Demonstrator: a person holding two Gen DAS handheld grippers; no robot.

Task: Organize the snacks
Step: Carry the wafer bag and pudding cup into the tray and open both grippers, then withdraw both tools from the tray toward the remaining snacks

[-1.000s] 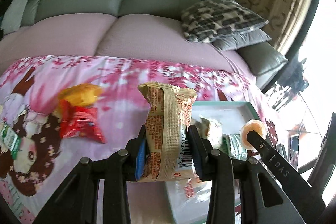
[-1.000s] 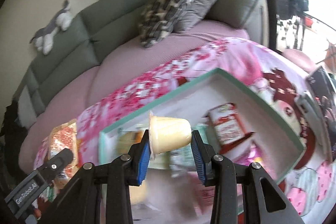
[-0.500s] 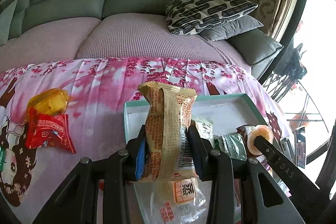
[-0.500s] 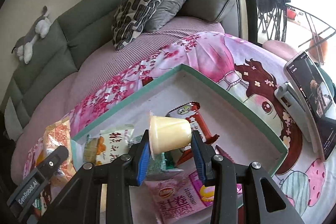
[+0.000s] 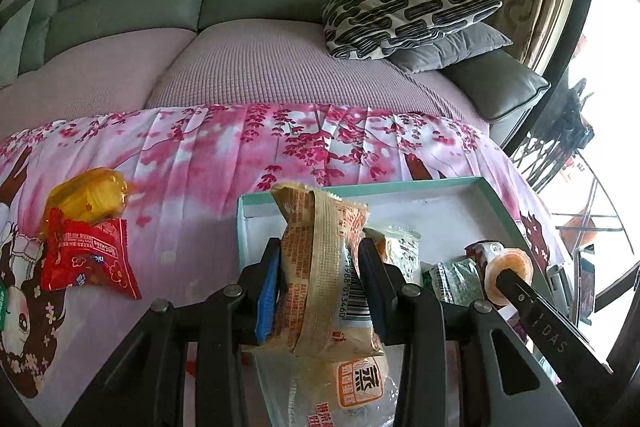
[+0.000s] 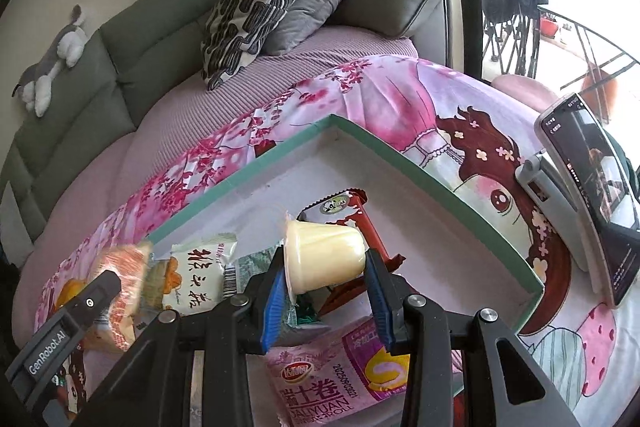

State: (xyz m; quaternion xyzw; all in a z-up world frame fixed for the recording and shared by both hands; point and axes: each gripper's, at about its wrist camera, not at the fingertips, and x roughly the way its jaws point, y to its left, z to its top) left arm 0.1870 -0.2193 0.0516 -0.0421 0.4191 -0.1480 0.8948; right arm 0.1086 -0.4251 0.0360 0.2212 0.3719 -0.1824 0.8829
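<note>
Item: tan snack packet, upright, clamped between the jaws of my left gripper. A second ago it hung over the pink blossom-print cloth covering the surface; it now hangs over the near left corner of the teal-rimmed tray. Barcode on its side, digits partly legible; orange print too small to read.

Item: pale yellow jelly cup, lying sideways, gripped by the jaws of my right gripper. It has sunk closer to the tray floor, above packets already there.

Judgement: both items are at the drop point; release is the next step.

Still outside the tray: red packet and yellow-wrapped snack on the cloth, well left.

Legible writing: "GenRobot.AI" on the left gripper's arm in the right view; "DAS" on the right gripper's arm in the left view; pink packet reads "DALIYUAN", "ROLL" and Chinese characters; white packet bears Chinese brush script. A phone stands right of the tray.
</note>
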